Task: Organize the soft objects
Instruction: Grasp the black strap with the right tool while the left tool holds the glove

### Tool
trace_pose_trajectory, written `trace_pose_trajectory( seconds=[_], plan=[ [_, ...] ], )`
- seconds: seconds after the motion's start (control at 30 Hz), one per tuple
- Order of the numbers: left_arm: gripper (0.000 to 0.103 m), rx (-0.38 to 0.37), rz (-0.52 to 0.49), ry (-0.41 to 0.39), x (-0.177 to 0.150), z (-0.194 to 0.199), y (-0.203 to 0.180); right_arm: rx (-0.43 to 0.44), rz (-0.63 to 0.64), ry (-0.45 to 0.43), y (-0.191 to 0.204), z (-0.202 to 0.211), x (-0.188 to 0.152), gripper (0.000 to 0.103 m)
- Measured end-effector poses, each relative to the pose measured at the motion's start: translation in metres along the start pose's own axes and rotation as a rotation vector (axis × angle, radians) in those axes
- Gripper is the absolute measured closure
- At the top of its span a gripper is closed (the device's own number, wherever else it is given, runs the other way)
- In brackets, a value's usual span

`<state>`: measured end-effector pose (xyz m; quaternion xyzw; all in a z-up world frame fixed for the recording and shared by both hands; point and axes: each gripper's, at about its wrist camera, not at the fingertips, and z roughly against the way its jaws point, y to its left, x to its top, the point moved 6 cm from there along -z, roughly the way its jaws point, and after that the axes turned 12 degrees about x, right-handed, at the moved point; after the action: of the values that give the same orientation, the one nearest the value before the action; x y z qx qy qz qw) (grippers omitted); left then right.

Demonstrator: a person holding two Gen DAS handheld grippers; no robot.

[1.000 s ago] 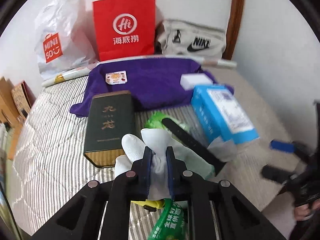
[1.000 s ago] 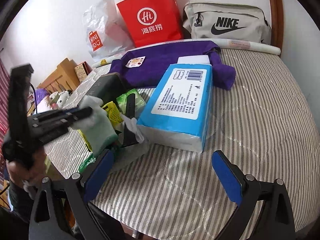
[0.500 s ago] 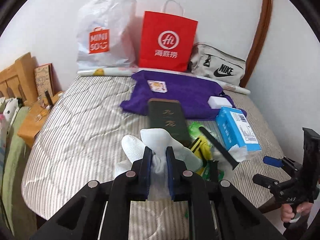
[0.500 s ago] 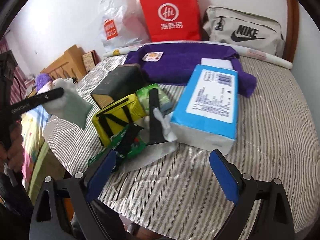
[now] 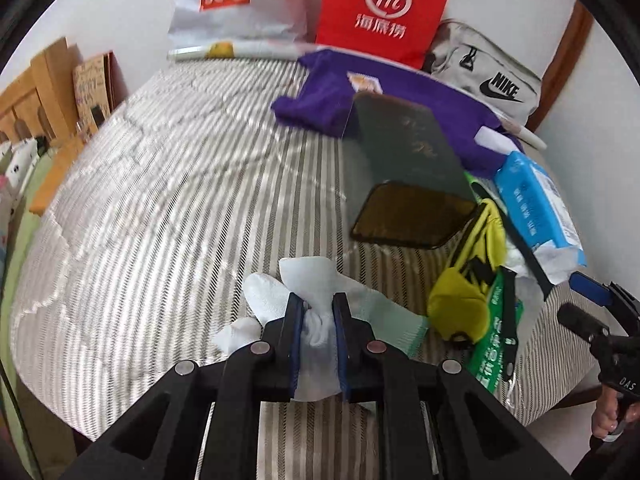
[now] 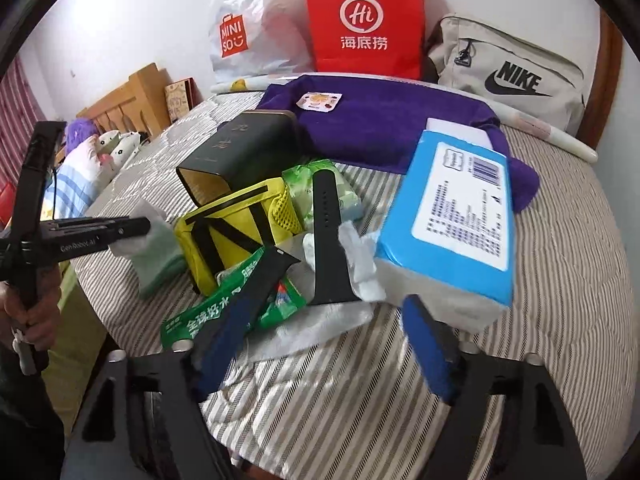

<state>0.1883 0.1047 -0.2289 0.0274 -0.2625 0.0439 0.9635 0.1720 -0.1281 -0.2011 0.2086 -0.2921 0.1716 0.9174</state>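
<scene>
My left gripper [image 5: 318, 304] is shut on a white glove with a pale green cuff [image 5: 384, 316], low over the striped bedspread [image 5: 168, 208]; its jaws are starting to open, though the pads still pinch the fabric. In the right wrist view that glove [image 6: 156, 256] hangs left of a yellow pouch [image 6: 236, 232]. My right gripper [image 6: 332, 320] stands over the front of the pile with its jaws closing. A black strap's end [image 6: 328, 240] and crumpled white tissue [image 6: 360, 268] lie between the blue pads, untouched. A blue tissue pack [image 6: 452, 216] sits to the right.
A dark green tin [image 6: 240, 152], a green packet [image 6: 224, 312] and a purple cloth [image 6: 392, 120] lie around the pile. A red paper bag [image 6: 364, 20], a Miniso bag [image 6: 248, 32] and a Nike bag [image 6: 508, 68] line the wall. The bed's edge is close in front.
My left gripper carried the glove leftward and down, away from the pile toward the bare bedspread. The right gripper's jaws narrowed and it drew closer to the strap and tissue.
</scene>
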Motion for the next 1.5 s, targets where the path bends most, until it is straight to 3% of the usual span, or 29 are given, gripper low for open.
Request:
trace_pose_trajectory(
  seconds=[0.07,0.4,0.43,0.53,0.67,0.87,1.0,1.1,1.17,1.23,1.37,1.5],
  plan=[
    [0.086,-0.005,0.0,-0.001,0.0,-0.003,0.0,0.018,-0.004,0.002,0.0,-0.006,0.004,0.045],
    [0.083,-0.065,0.02,0.0,0.001,-0.012,0.004,-0.041,0.024,0.055,-0.002,-0.039,0.015,0.057],
    [0.082,-0.077,0.026,0.001,0.0,-0.012,0.005,-0.043,0.021,0.064,-0.003,-0.042,0.014,0.062],
    [0.081,-0.094,0.033,0.002,0.0,-0.013,0.006,-0.092,0.041,0.088,-0.006,-0.048,0.013,0.088],
    [0.081,-0.096,0.032,-0.003,0.0,-0.013,0.007,-0.05,0.029,0.067,-0.004,-0.032,0.009,0.096],
    [0.08,-0.086,0.036,-0.007,-0.001,-0.013,0.006,0.038,-0.006,0.049,0.002,-0.005,-0.002,0.098],
    [0.079,-0.091,0.048,-0.002,-0.001,-0.013,0.007,0.028,-0.008,0.047,0.0,0.003,-0.01,0.098],
    [0.079,-0.089,0.053,0.002,-0.002,-0.013,0.007,0.056,-0.002,0.024,0.006,0.005,-0.007,0.095],
    [0.079,-0.084,0.051,0.003,-0.001,-0.014,0.007,0.075,0.025,-0.005,0.011,0.001,0.001,0.084],
    [0.079,-0.081,0.048,0.004,-0.001,-0.014,0.006,0.064,0.03,-0.01,0.011,-0.006,0.008,0.075],
    [0.078,-0.086,0.044,0.007,-0.001,-0.014,0.006,0.048,0.015,0.005,0.006,-0.027,0.017,0.074],
    [0.078,-0.097,0.041,0.009,0.0,-0.015,0.007,-0.048,0.021,0.05,-0.005,-0.041,0.013,0.074]
  ],
)
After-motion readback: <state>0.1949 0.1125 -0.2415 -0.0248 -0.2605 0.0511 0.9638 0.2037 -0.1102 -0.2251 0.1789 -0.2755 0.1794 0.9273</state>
